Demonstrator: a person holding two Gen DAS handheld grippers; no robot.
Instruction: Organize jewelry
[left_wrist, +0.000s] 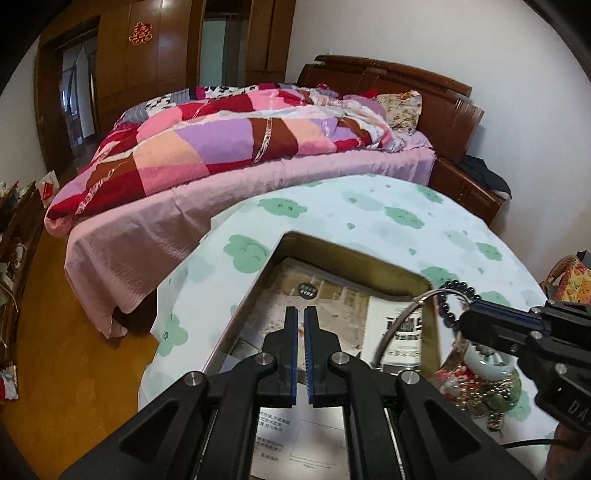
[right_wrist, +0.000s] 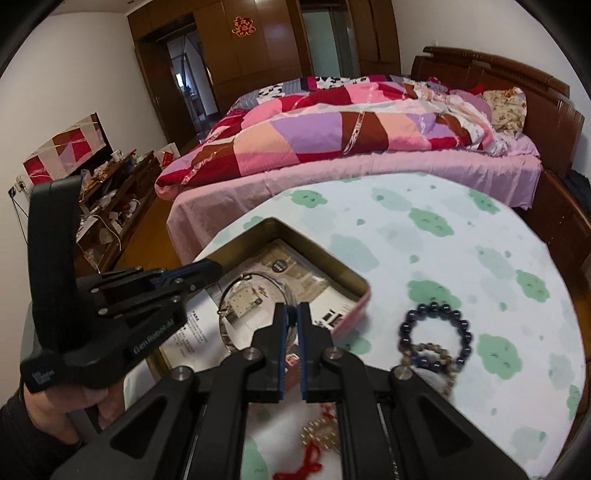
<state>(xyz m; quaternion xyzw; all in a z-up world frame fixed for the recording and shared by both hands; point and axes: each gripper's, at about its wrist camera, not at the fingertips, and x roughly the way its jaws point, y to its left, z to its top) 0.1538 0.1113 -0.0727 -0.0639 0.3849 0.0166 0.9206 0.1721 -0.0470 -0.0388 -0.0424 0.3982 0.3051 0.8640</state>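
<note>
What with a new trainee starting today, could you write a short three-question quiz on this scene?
1. True or false: the right gripper has its jaws shut on the thin silver metal bangle.
2. The bangle hangs over which of these? A: the open rectangular metal tin. B: the dark round-beaded bracelet. C: the patchwork quilt.
3. Fill in: the left gripper, with its jaws shut, holds ____.

Key: 1 true; 2 A; 3 nothing.
</note>
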